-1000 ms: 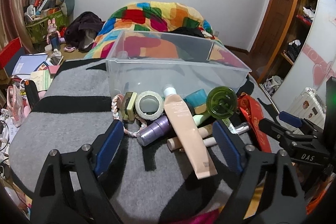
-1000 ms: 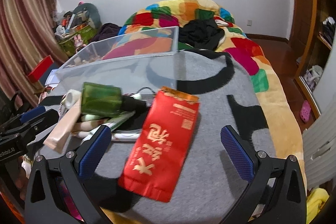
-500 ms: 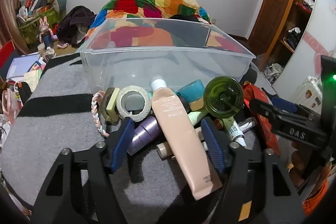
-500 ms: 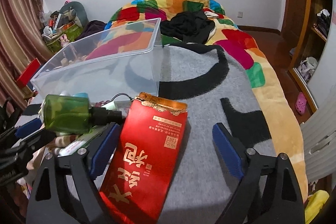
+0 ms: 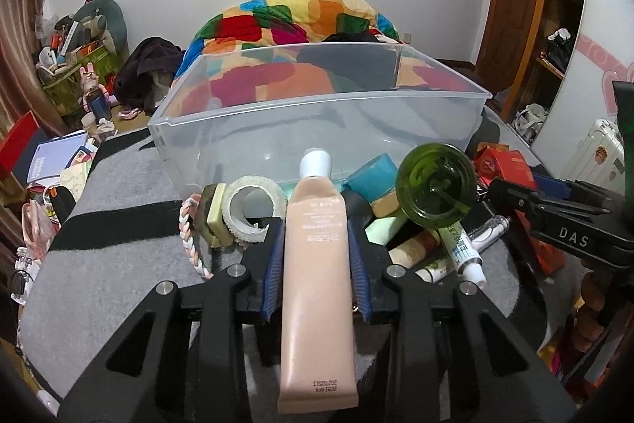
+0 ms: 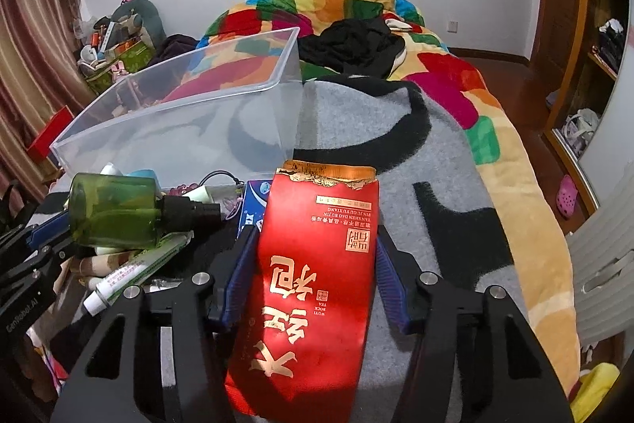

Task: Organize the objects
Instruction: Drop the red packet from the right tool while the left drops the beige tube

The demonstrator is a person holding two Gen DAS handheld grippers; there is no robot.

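The left tool (image 5: 316, 256) is seen with its 2 blue pads pressed against the sides of a beige tube (image 5: 317, 288), its jaws having just been closing; the tube is gripped at mid-length, white cap pointing far toward the clear plastic bin (image 5: 317, 102). The right tool (image 6: 313, 264) has likewise just been closing and is clamped on a red tea packet (image 6: 313, 276), which lies lengthwise between its pads on the grey blanket (image 6: 455, 224) of the bed. The bin is set at the far side of a heap of small items. In that heap, a green bottle (image 5: 436, 193) is found right of the tube, a tape roll (image 5: 253, 207) left of it, and a small white tube (image 5: 461, 250) near the bottle.
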